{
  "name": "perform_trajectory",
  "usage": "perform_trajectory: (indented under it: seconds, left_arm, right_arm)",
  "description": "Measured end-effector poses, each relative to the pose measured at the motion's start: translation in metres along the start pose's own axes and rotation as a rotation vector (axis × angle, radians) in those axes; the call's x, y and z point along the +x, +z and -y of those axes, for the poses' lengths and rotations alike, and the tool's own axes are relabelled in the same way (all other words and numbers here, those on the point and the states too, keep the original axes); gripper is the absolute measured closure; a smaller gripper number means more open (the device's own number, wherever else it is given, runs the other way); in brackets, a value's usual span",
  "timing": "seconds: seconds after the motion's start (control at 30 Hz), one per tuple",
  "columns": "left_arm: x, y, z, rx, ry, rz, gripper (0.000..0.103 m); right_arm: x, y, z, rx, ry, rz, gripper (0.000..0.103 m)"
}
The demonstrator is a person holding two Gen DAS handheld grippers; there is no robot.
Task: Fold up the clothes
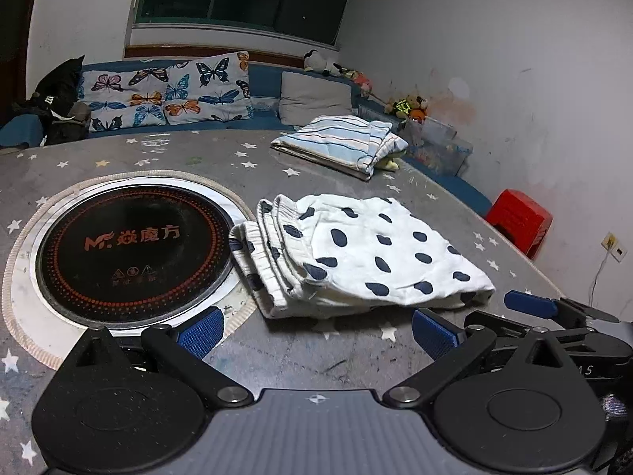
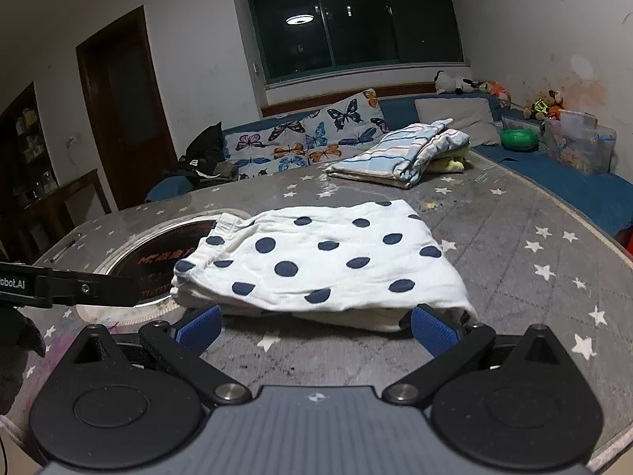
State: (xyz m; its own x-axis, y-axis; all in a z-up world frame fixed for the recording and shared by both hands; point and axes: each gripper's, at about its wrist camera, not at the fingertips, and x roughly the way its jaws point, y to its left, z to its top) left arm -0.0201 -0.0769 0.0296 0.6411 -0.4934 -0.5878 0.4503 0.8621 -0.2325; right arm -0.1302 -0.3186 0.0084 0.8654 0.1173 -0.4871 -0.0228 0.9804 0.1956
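Cooktop (image 1: pixel 134 253), ahead-left of the left fingers: orange "Mr." logo followed by Chinese characters 焱魔方; below, three small warning triangles with a line of print too small to read.

In the right wrist view, a black arm (image 2: pixel 59 285) left of the right fingers carries white lettering "obot.AI", start cut off. Cooktop lettering there is mostly hidden, unreadable.

Left gripper (image 1: pixel 316 330): jaws wide apart, holding nothing. Folded spotted garment (image 1: pixel 356 253) lies on counter (image 1: pixel 336 360) beside round cooktop (image 1: pixel 132 249). Striped folded garment (image 1: pixel 340 144) lies farther back.
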Motion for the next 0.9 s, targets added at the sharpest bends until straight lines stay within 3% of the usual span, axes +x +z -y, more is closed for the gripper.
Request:
perform_trajectory:
  seconds: [0.9]
  left_arm:
    - [-0.005,-0.015,0.016,0.041,0.002,-0.027,0.0]
  right_arm:
    - [-0.009,-0.015,-0.01,-0.001,0.02,-0.028,0.0]
